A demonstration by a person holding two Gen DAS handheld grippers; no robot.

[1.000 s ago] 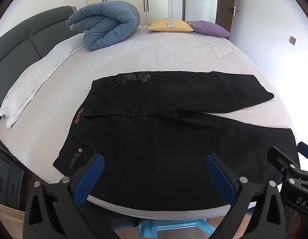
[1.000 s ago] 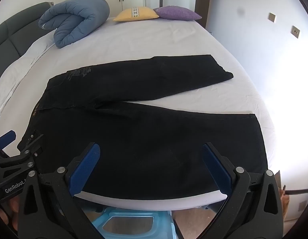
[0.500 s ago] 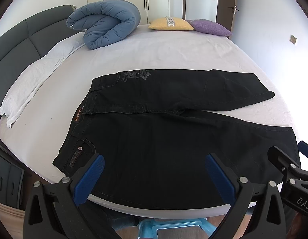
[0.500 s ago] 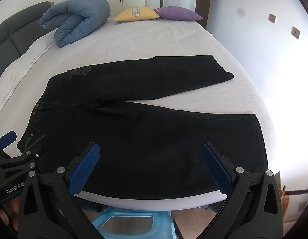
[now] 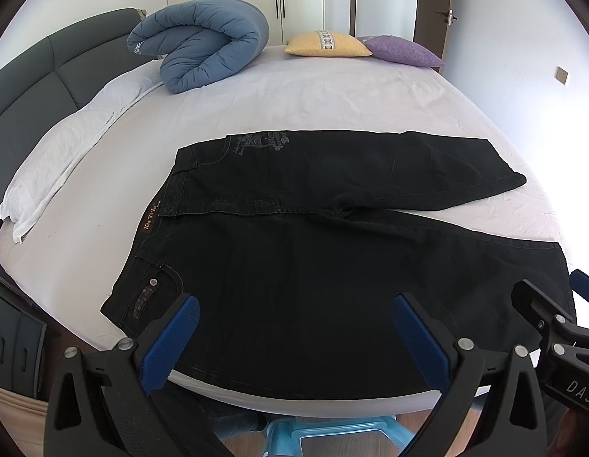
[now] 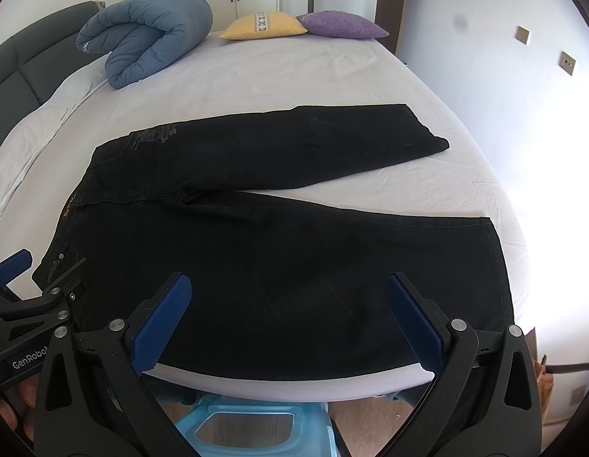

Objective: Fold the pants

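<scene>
Black pants [image 5: 313,251] [image 6: 256,236] lie flat on the white bed, waistband to the left, both legs spread apart toward the right. The near leg reaches the bed's front edge. My left gripper [image 5: 294,327] hovers open above the near side of the pants, close to the back pocket, holding nothing. My right gripper [image 6: 287,312] hangs open over the near leg, also holding nothing. Each gripper shows at the edge of the other's view.
A rolled blue duvet [image 5: 203,42], a yellow pillow [image 5: 327,43] and a purple pillow [image 5: 403,50] sit at the far side of the bed. A grey headboard [image 5: 31,80] runs along the left. A light blue stool [image 6: 256,426] stands below the bed's front edge.
Both grippers have barely shifted; the views have crept slightly, and the pants lie as before.
</scene>
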